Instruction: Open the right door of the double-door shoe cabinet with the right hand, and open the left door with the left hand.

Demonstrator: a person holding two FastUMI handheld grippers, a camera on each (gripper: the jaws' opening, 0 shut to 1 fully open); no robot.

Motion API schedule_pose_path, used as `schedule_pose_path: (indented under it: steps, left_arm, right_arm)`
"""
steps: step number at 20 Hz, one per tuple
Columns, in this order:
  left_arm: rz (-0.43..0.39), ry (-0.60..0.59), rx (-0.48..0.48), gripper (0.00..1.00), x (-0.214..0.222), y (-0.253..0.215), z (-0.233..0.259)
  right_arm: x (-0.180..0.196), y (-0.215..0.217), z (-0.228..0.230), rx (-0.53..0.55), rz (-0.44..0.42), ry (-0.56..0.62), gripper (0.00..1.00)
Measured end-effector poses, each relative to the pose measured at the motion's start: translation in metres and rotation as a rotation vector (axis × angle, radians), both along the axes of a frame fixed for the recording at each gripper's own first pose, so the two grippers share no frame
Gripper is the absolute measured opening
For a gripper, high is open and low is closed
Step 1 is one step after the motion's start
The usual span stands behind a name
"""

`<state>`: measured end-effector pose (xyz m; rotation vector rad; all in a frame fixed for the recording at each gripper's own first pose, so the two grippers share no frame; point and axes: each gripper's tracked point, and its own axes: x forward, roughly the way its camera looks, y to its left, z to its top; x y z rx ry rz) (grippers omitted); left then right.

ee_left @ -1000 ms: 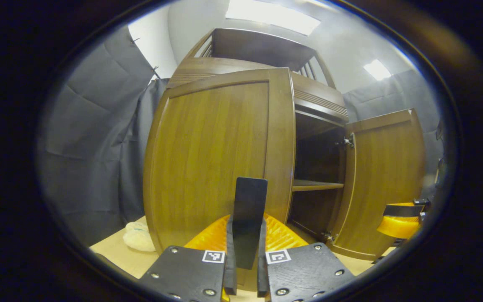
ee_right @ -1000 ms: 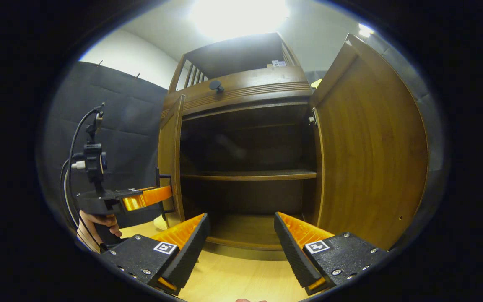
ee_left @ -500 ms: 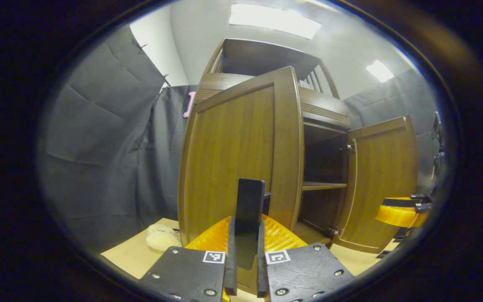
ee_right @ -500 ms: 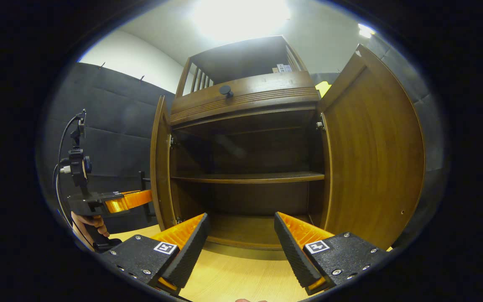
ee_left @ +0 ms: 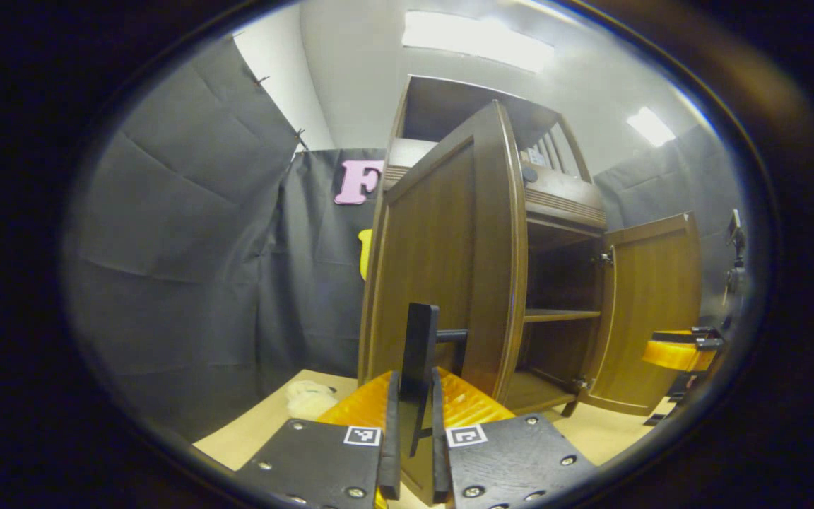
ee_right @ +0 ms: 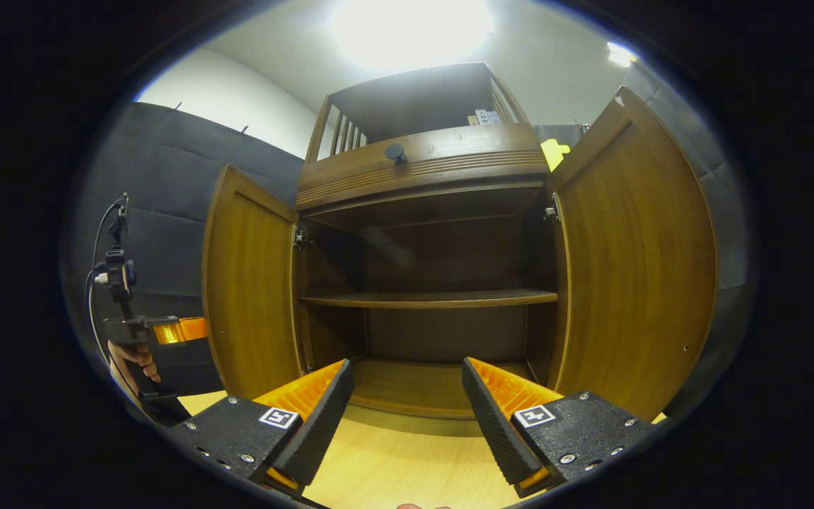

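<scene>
The brown wooden shoe cabinet (ee_right: 421, 159) stands with both doors swung out and its dark inside and middle shelf (ee_right: 428, 300) bare. In the left gripper view the left door (ee_left: 442, 268) is seen almost edge-on, and my left gripper (ee_left: 413, 387) is shut on its dark upright handle (ee_left: 421, 339). The right door (ee_left: 651, 304) hangs wide at the far side. In the right gripper view my right gripper (ee_right: 407, 385) is open in front of the cabinet's floor, touching nothing, between the left door (ee_right: 251, 290) and the right door (ee_right: 633, 276). The left gripper (ee_right: 170, 330) and a hand (ee_right: 131, 357) show beside the left door.
A pale soft lump (ee_left: 308, 399) lies on the light wooden floor (ee_right: 393, 466) near the cabinet's left side. A round knob (ee_right: 395, 151) sits on the drawer front above the doors. Black cloth walls close in on the left and right.
The left door has swung outward from nearly facing me to wide open, with my left gripper holding its handle and moving along. The right gripper has stayed open and almost still.
</scene>
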<state>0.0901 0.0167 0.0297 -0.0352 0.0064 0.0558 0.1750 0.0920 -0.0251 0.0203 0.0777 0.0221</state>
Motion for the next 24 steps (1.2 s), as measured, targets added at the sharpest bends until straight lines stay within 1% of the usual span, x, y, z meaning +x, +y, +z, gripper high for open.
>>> schedule_pose_path:
  steps: [1,4,6,7,10,12,13,16,17,18,19,21,24]
  left_arm:
    - [0.018,0.002,0.02,0.18,-0.004,0.0,0.002]
    - [0.035,-0.004,0.061,0.18,-0.009,-0.003,0.016]
    - [0.084,-0.017,0.106,0.18,-0.014,-0.002,0.024]
    - [0.096,-0.019,0.13,0.12,-0.017,-0.005,0.029]
    - [0.108,-0.026,0.12,0.11,-0.025,-0.016,0.037]
    - [0.137,-0.031,0.112,0.11,-0.027,-0.002,0.032]
    - [0.143,-0.044,0.109,0.11,-0.03,-0.003,0.035]
    - [0.203,-0.08,0.121,0.25,-0.05,-0.001,0.045]
    - [0.226,-0.092,0.137,0.25,-0.059,-0.005,0.052]
    - [0.253,-0.106,0.156,0.11,-0.075,-0.012,0.063]
    - [0.268,-0.122,0.178,0.11,-0.087,-0.021,0.074]
    - [0.267,-0.173,0.231,0.12,-0.107,-0.044,0.096]
    - [0.232,-0.218,0.271,0.11,-0.13,-0.086,0.117]
  right_arm:
    - [0.001,0.0,-0.001,-0.001,-0.004,0.004,0.95]
    - [0.002,0.0,-0.004,-0.001,-0.016,0.013,0.95]
    - [0.004,0.0,-0.004,-0.004,-0.023,0.016,0.95]
    - [0.005,-0.001,-0.004,-0.007,-0.029,0.015,0.96]
    - [0.005,-0.002,-0.003,-0.015,-0.043,0.012,0.95]
    - [0.005,-0.002,-0.004,-0.015,-0.047,0.012,0.95]
    - [0.004,-0.002,-0.003,-0.016,-0.051,0.01,0.95]
    - [0.002,-0.006,-0.002,-0.026,-0.062,0.008,0.96]
    - [0.001,-0.008,-0.001,-0.031,-0.068,0.008,0.95]
    - [0.0,-0.012,0.0,-0.035,-0.076,0.007,0.95]
    - [-0.002,-0.017,0.0,-0.041,-0.086,0.005,0.95]
    - [-0.006,-0.028,0.002,-0.052,-0.112,0.016,0.95]
    - [-0.015,-0.044,0.018,-0.108,-0.156,-0.014,0.95]
